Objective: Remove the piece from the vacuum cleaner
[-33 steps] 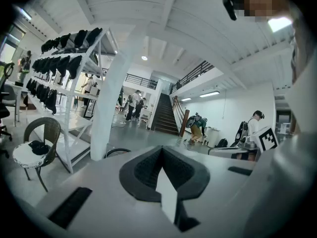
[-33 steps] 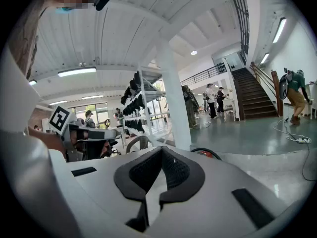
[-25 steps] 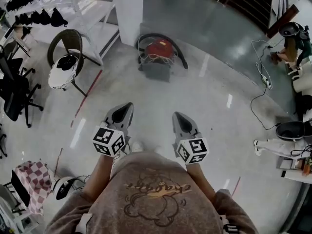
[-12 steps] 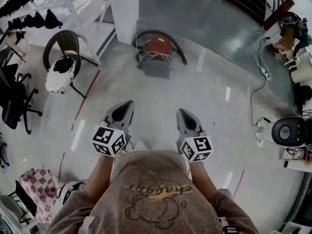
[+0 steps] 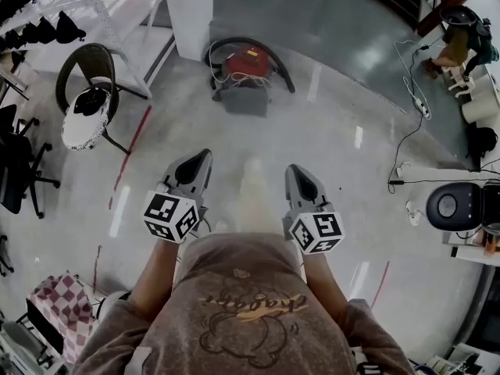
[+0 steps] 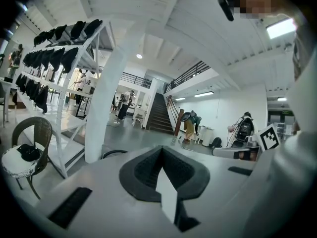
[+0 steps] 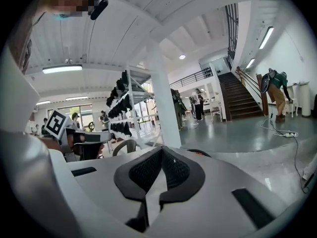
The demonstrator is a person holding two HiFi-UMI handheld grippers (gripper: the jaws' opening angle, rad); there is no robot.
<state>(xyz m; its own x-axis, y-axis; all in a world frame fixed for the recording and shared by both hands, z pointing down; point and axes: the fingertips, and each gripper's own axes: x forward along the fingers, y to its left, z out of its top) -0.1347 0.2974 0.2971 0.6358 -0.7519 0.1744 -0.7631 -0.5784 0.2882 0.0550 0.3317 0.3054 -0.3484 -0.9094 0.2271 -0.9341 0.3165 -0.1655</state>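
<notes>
Vacuum cleaner: red body, black hose looped round it, grey part on near side. Stands on floor, well ahead of both sets of jaw tips, roughly midway between them, beside white pillar. Left gripper: jaws pressed together, nothing held. Right gripper: likewise closed, empty. Wicker chair far left of left jaws.

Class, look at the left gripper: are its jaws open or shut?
Shut. In its own view the left gripper has its jaws pressed together, with nothing between them.
</notes>
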